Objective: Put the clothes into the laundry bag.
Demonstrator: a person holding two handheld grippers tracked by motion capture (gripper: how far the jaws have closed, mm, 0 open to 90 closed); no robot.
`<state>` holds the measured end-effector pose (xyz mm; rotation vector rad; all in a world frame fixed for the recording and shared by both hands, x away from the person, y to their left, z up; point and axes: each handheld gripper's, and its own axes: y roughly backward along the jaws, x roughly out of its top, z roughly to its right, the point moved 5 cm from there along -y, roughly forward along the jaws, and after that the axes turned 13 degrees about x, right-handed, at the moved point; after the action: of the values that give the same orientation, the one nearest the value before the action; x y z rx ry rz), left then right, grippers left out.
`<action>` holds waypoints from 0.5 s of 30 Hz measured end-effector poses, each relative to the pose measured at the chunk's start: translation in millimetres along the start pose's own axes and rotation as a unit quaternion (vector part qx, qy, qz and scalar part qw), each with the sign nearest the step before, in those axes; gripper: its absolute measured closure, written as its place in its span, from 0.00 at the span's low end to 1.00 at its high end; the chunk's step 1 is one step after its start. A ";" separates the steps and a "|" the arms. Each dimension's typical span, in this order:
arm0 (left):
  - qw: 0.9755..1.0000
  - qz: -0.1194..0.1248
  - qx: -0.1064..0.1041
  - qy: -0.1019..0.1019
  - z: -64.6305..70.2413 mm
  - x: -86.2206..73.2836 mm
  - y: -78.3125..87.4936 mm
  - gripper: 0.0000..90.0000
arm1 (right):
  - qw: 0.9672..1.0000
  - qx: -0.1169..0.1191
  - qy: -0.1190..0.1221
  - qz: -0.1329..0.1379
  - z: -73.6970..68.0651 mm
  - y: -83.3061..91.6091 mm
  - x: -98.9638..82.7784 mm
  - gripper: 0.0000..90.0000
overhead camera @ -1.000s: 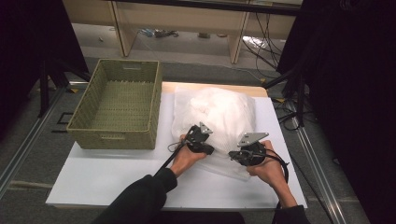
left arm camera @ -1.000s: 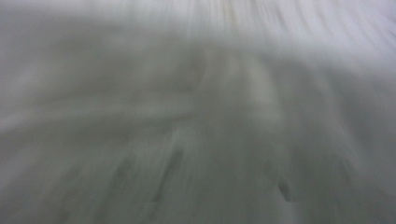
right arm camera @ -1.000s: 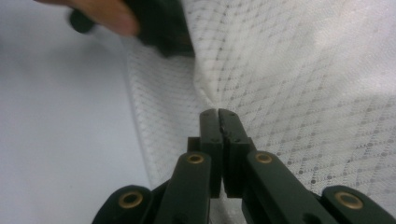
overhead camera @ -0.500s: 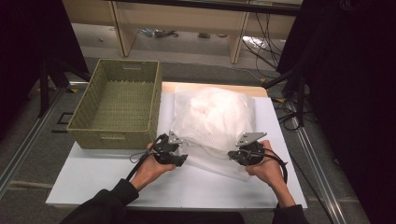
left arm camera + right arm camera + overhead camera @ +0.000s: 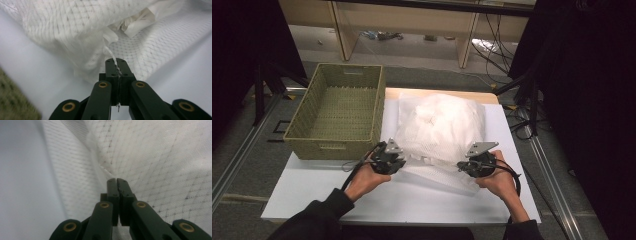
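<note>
A white mesh bag (image 5: 439, 127), stuffed with white material, lies on the white table (image 5: 437, 200). My left gripper (image 5: 398, 160) is at the bag's near left corner. In the left gripper view its jaws have just closed, and the left gripper (image 5: 116, 61) is shut on a thin strip of the mesh bag (image 5: 62, 30). At the near right corner, my right gripper (image 5: 463, 165) holds the bag's edge. In the right gripper view the right gripper (image 5: 117, 181) is shut on a fold of the mesh bag (image 5: 162, 157).
An empty green wicker basket (image 5: 332, 149) stands on the table's left, just beside the bag. Bare table lies in front of both hands. Shelving and cables (image 5: 499, 45) are on the floor beyond the table's far edge.
My left hand has moved left along the bag's front edge, from near its middle to its left corner. The right hand and the bag have stayed put.
</note>
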<state>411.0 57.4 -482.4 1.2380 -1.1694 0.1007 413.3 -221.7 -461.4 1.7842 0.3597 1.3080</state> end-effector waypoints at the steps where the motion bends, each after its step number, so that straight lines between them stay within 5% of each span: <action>1: 1.000 -0.003 -0.004 0.000 0.5 -5.0 5.9 0.99 | 1.000 -0.003 -0.005 0.004 -1.2 -0.5 0.0 1.00; 3: 1.000 -0.006 -0.028 0.008 9.3 -22.6 17.6 0.98 | 1.000 -0.004 0.012 0.005 -1.0 -0.3 0.8 1.00; 6: 0.999 -0.023 -0.046 0.003 23.8 -43.6 16.0 0.98 | 1.000 -0.005 0.003 0.002 -6.2 0.9 -0.9 1.00; 7: 0.998 -0.035 -0.050 -0.006 24.5 -46.9 14.5 0.98 | 1.000 -0.001 -0.002 0.002 -8.4 1.8 -1.5 1.00; 10: 0.998 -0.042 -0.056 0.010 24.3 -45.7 10.9 0.94 | 1.000 -0.006 0.004 0.002 -10.7 4.5 -0.9 1.00; 11: 0.998 -0.035 -0.049 0.016 23.3 -43.0 12.8 0.90 | 1.000 -0.007 0.021 0.001 -8.8 6.7 0.3 1.00; 13: 0.999 -0.016 -0.022 0.016 17.8 -32.7 21.0 0.74 | 1.000 -0.005 0.017 0.009 -10.6 6.0 0.8 1.00; 15: 1.000 0.007 -0.013 0.018 15.3 -22.9 26.5 0.71 | 1.000 0.001 0.021 0.009 -10.4 5.7 1.5 1.00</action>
<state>374.2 67.9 -483.2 1.2012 -1.1446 0.1187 403.4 -219.1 -455.3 1.7669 0.3685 1.3607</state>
